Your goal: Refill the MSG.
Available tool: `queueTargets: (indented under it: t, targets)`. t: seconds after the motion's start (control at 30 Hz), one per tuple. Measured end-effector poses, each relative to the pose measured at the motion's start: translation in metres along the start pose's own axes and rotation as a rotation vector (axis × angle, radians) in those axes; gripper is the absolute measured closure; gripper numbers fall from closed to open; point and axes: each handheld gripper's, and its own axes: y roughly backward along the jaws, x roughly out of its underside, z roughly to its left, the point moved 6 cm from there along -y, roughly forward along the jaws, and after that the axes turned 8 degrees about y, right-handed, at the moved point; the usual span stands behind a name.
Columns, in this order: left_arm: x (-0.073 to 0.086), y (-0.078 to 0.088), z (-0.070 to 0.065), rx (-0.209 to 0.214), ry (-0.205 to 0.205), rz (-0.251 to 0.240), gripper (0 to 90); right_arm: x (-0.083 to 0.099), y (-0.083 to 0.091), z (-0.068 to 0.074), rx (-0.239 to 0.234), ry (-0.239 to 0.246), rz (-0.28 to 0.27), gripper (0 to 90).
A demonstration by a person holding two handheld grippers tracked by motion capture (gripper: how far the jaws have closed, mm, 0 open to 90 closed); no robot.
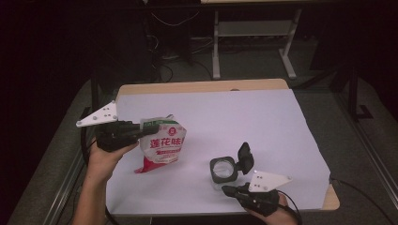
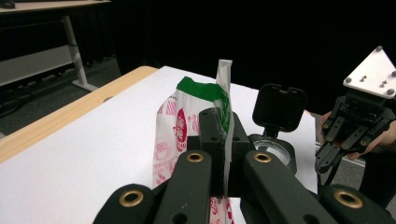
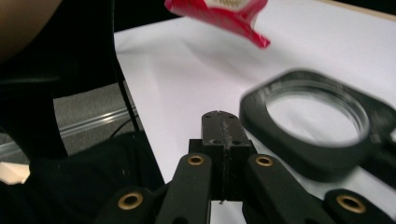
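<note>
High view: left gripper clamping seasoning pouch, right gripper closed and empty

High view is showing the left gripper [image 1: 143,127] holding a red-and-white seasoning pouch [image 1: 163,145] by its upper left edge, over the left part of the white table cover [image 1: 244,117]. Pouch is hanging clear of the cover, with its red bottom corner pointing down-left and its opened green-trimmed top facing up. Left hand [image 1: 104,157] is coming in from the bottom left and wrapping the gripper body.

Left gripper view is confirming the grip: jaws are pressed together on the pouch's [image 2: 191,121] thin side seam, which is standing up between them. Green band is showing at the pouch top.

A black-rimmed clear jar [image 1: 222,169] is sitting on the cover right of the pouch, well apart from it. Its hinged flip lid [image 1: 245,157] is standing open on the jar's right side. In the left gripper view the jar [image 2: 275,150] is sitting just behind the jaws, lid [image 2: 279,108] upright.

Right gripper [image 1: 229,190] is sitting near the table's front edge, just below the jar and not touching it. Right gripper view is showing its jaws together with nothing between them. Jar rim [image 3: 322,112] is lying just beyond and to the right of the tips, slightly blurred. Pouch's red bottom corner [image 3: 224,14] is hanging at the top of that view.
</note>
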Motion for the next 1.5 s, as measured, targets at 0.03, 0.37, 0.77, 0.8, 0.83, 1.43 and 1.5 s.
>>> queueTargets:
  t: [0.03,0.37,0.77,0.8,0.83,1.43,1.5]
  targets:
    - [0.000,0.000,0.000,0.000,0.001,0.002,90.0,-0.004,-0.002,0.001,-0.001,0.001,-0.005,90.0]
    - [0.000,0.000,-0.001,0.027,0.011,-0.002,90.0,-0.031,-0.023,0.003,0.024,0.011,-0.033,90.0]
    - [-0.008,0.005,-0.012,0.072,0.014,-0.021,90.0,-0.073,-0.047,-0.010,0.150,0.016,-0.079,90.0]
    - [-0.008,0.006,-0.014,0.077,0.014,-0.023,90.0,-0.076,-0.050,-0.012,0.159,0.012,-0.083,90.0]
    - [-0.010,0.007,-0.015,0.083,0.014,-0.028,90.0,-0.079,-0.053,-0.014,0.167,0.007,-0.081,90.0]
    - [-0.057,0.026,-0.043,0.162,-0.026,-0.092,90.0,-0.111,-0.099,-0.039,0.249,0.010,-0.091,90.0]
    - [-0.060,0.025,-0.044,0.158,-0.026,-0.096,90.0,-0.114,-0.101,-0.039,0.264,0.053,-0.112,90.0]
